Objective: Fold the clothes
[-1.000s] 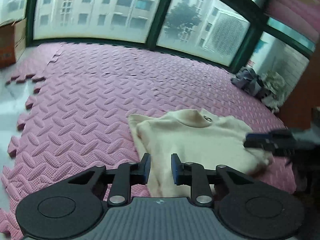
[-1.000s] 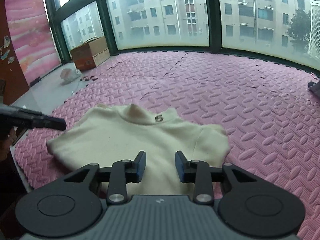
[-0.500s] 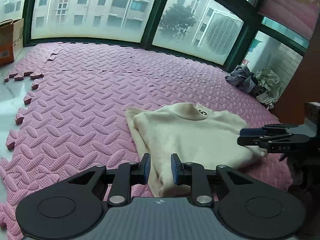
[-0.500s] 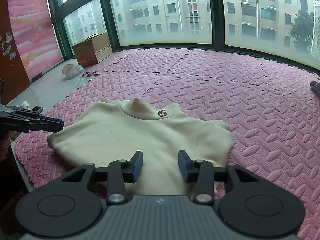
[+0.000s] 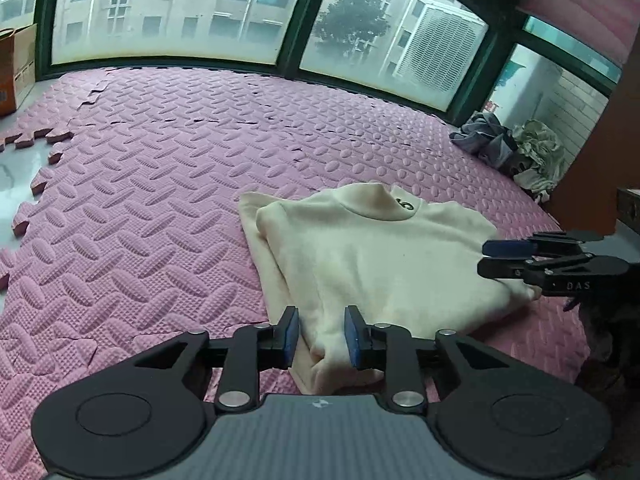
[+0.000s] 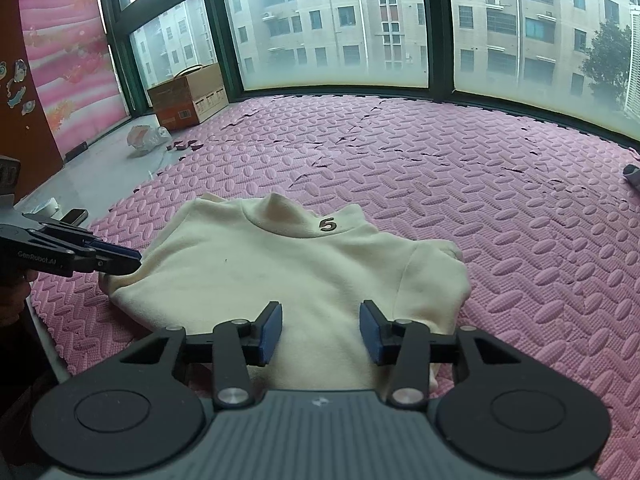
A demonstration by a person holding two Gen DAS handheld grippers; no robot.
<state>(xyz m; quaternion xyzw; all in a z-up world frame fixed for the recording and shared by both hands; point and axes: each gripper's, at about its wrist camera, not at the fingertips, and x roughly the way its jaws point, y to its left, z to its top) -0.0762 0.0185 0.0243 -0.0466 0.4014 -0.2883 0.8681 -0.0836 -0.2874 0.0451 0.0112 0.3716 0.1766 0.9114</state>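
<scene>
I have the cream knit sweater with a dark "5" at its collar (image 6: 304,276) lying on the pink interlocking foam floor mat (image 6: 500,216), its sides tucked in, so I judge it partly folded. My left gripper (image 5: 321,334) hangs over the near hem, jaws opening with cloth seen between them but the pads not pressing. My right gripper (image 6: 319,332) is opening too, above the fabric and holding nothing, probably letting go so the fold rests flat.

Right tool (image 6: 320,334) wider over sweater (image 6: 288,272)
</scene>
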